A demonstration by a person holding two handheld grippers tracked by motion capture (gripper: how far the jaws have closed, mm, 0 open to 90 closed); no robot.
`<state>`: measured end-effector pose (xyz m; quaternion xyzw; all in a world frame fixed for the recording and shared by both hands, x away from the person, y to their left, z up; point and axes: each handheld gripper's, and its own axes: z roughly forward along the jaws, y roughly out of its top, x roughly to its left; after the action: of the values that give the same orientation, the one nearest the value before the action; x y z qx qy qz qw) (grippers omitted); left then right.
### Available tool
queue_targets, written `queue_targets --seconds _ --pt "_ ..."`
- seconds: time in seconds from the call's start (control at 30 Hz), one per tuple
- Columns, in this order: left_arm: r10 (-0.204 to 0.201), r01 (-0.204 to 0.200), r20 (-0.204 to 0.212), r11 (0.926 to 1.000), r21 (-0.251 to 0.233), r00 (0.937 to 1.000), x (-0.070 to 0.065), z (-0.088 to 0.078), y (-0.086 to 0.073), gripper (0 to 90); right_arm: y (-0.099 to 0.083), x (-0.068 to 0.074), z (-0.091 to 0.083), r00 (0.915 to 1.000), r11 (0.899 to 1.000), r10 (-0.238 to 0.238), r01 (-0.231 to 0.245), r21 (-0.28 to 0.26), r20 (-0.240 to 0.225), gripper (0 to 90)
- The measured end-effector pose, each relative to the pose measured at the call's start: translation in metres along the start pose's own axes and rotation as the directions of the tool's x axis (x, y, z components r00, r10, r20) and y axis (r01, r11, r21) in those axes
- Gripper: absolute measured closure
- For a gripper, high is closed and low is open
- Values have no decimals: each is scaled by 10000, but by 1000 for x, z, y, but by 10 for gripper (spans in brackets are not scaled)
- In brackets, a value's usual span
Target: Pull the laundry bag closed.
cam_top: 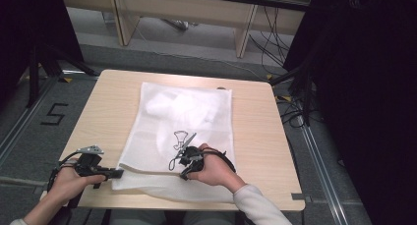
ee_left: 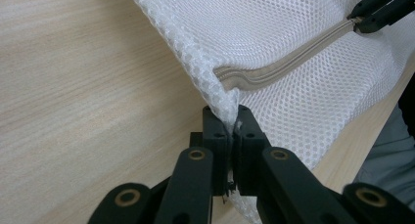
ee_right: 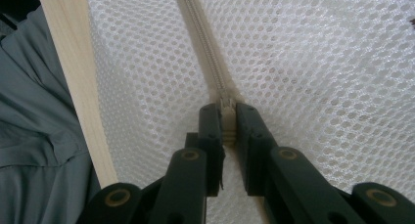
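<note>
A: From the high view, where is the mesh bag (cam_top: 182, 131)?

B: Flat on the counter (cam_top: 103, 112), its near edge by the person. The left hand-held gripper (cam_top: 115, 174) sits at the bag's near left corner; the right hand-held gripper (cam_top: 189, 158) rests on the bag.

A: And the left gripper view?

B: The left hand-held gripper (ee_left: 234, 123) is clamped on the bag's (ee_left: 293, 38) corner, where the zipper (ee_left: 274, 72) ends.

A: The right gripper view?

B: The right hand-held gripper (ee_right: 227, 121) pinches the zipper pull (ee_right: 227, 117) on the mesh.
</note>
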<state>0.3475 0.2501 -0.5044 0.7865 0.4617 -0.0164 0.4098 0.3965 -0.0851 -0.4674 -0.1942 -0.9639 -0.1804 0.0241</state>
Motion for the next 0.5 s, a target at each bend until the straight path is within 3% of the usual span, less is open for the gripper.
queue_targets --seconds 0.03,0.17,0.2,0.27,0.33,0.5 --pt "28 -29 23 9998 201 10000 0 -1 1 857 0 0 0 10000 10000 -19 19 5 2 826" --pt "-7 7 -12 10000 30 10000 0 0 0 857 -3 -1 -1 10000 10000 23 -23 32 16 827" --pt "14 -14 -28 9999 160 10000 0 -1 1 857 -3 -1 -1 9999 10000 94 -94 20 40 827" --pt "-18 18 -23 10000 -37 10000 0 0 0 856 -4 0 -1 9993 9993 360 -361 -68 -83 827" --pt "16 -15 -32 10000 74 10000 0 0 0 857 -5 -2 -2 9999 10000 92 -92 5 47 827" --pt "12 -12 7 9999 165 10000 0 -1 1 857 -6 -3 -3 9999 9999 106 -106 -24 37 827"
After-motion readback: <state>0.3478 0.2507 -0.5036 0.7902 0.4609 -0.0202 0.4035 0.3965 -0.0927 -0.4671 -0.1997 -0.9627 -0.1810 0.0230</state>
